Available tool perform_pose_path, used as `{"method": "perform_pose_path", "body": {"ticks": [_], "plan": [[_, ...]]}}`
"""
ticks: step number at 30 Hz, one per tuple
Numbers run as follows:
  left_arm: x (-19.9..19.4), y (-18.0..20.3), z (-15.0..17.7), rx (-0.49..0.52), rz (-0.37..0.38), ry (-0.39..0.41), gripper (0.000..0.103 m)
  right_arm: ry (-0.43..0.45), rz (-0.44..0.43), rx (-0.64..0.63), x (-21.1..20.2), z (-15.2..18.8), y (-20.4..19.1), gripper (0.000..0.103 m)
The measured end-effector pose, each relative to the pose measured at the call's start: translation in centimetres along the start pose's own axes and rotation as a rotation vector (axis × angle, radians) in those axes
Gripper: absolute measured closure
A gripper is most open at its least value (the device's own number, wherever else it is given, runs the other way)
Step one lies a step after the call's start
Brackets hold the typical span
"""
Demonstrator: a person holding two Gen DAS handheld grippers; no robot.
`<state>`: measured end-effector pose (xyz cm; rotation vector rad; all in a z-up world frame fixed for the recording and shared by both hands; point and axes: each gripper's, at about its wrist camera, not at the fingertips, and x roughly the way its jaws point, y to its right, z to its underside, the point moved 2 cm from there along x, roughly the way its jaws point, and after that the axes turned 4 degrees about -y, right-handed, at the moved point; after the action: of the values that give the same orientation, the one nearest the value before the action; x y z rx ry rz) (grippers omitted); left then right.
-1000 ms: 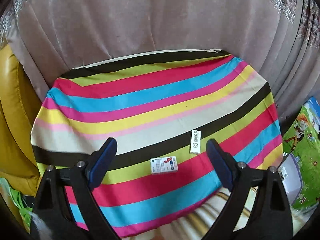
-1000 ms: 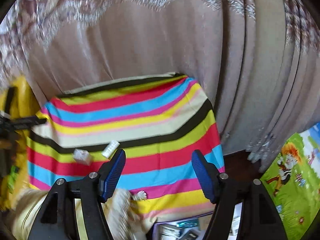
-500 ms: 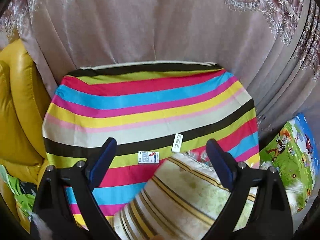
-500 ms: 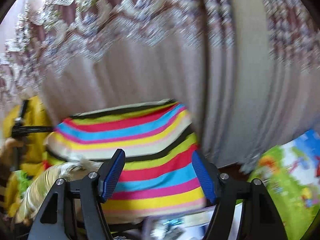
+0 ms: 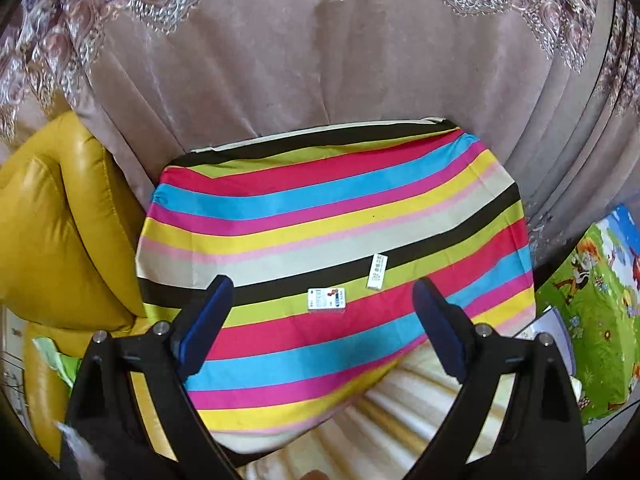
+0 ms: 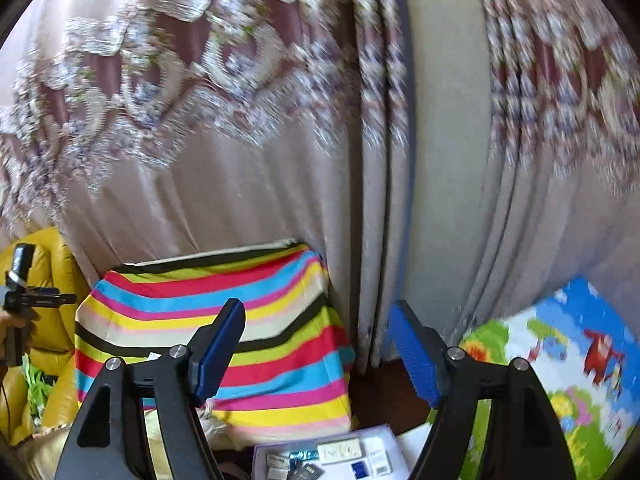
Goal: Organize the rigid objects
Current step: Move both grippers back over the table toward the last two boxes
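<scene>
In the left wrist view, the left hand-held gripper stood wide open with its dark blue pads holding nothing, hanging above a bench covered in a cloth of bright red, blue, yellow, pink, green and black stripes. Two of the task's things lay on that cloth, near each other but apart: a small flat white box with red and blue print on the green and red stripes between the fingers, and a narrow white oblong box with dark lettering to its right, across the black and green stripes. A mustard-yellow leather armchair stood just left of the bench, a pinkish curtain with a lace border hung behind, and a cartoon-printed play mat lay to the right. In the right wrist view, which was blurred, the right hand-held gripper was opening with nothing between its blue pads. Low in that view sat a pale tray of small white and blue packets, below the bench's near right corner.
</scene>
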<state>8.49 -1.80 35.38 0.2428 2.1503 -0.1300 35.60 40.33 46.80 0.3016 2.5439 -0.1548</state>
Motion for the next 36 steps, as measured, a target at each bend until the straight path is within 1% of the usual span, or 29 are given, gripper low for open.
{"method": "perform_pose_path", "body": {"ticks": [4, 8, 11, 14, 17, 18, 20, 22, 23, 25, 26, 27, 29, 31, 32, 33, 34, 36], "plan": [[-1.4, 0.3, 0.4, -0.020, 0.013, 0.003, 0.011, 0.044, -0.089, -0.026, -2.6, -2.2, -2.6, 0.023], [-3.0, 1.0, 1.6, 0.017, 0.007, 0.017, 0.011, 0.081, -0.125, -0.055, -4.0, -3.0, -5.0, 0.019], [-3.4, 1.3, 2.4, 0.029, 0.011, 0.012, 0.011, 0.071, -0.165, -0.071, -4.3, -2.9, -7.1, 0.019], [-3.4, 1.6, 3.5, 0.033, 0.022, 0.014, 0.011, 0.049, -0.195, -0.079, -3.3, -2.3, -9.3, 0.019], [-2.5, 1.7, 4.8, 0.038, 0.035, 0.009, 0.011, 0.007, -0.237, -0.055, -1.1, -1.2, -11.3, 0.019], [-2.1, 1.6, 5.2, 0.041, 0.039, 0.022, 0.011, -0.014, -0.258, -0.034, 0.2, -0.6, -11.9, 0.019], [-1.3, 1.6, 5.9, 0.059, 0.069, 0.069, 0.011, -0.049, -0.298, 0.008, 2.4, 0.8, -12.9, 0.019], [0.9, 1.4, 6.5, 0.059, 0.063, 0.067, 0.011, -0.108, -0.341, 0.033, 5.8, 2.6, -14.2, 0.019], [2.6, 0.9, 6.8, 0.036, 0.069, 0.050, 0.011, -0.129, -0.343, 0.046, 7.4, 3.4, -14.8, 0.019], [5.7, -0.5, 7.6, -0.044, 0.118, 0.015, 0.011, -0.173, -0.337, 0.071, 10.7, 5.0, -15.9, 0.019], [6.6, -1.0, 7.9, -0.076, 0.136, 0.019, 0.011, -0.198, -0.345, 0.077, 12.1, 5.7, -16.6, 0.019], [7.2, -1.3, 8.2, -0.093, 0.153, 0.031, 0.011, -0.226, -0.354, 0.089, 13.8, 6.4, -17.2, 0.019], [8.7, -1.9, 8.9, -0.103, 0.218, 0.093, 0.011, -0.249, -0.346, 0.092, 16.1, 7.4, -18.3, 0.019], [10.5, -2.5, 9.9, -0.085, 0.273, 0.182, 0.011, -0.227, -0.338, 0.097, 18.2, 8.3, -19.4, 0.019], [11.5, -2.7, 10.4, -0.085, 0.295, 0.209, 0.011, -0.221, -0.353, 0.113, 19.2, 8.9, -19.8, 0.019], [13.5, -3.4, 11.4, -0.098, 0.329, 0.228, 0.011, -0.225, -0.375, 0.131, 20.4, 9.5, -20.3, 0.019], [14.8, -3.7, 11.7, -0.113, 0.337, 0.215, 0.011, -0.231, -0.392, 0.149, 21.7, 10.3, -20.8, 0.019], [18.9, -4.6, 14.0, -0.212, 0.355, 0.138, 0.011, -0.266, -0.373, 0.140, 24.2, 12.1, -21.9, 0.019]]}}
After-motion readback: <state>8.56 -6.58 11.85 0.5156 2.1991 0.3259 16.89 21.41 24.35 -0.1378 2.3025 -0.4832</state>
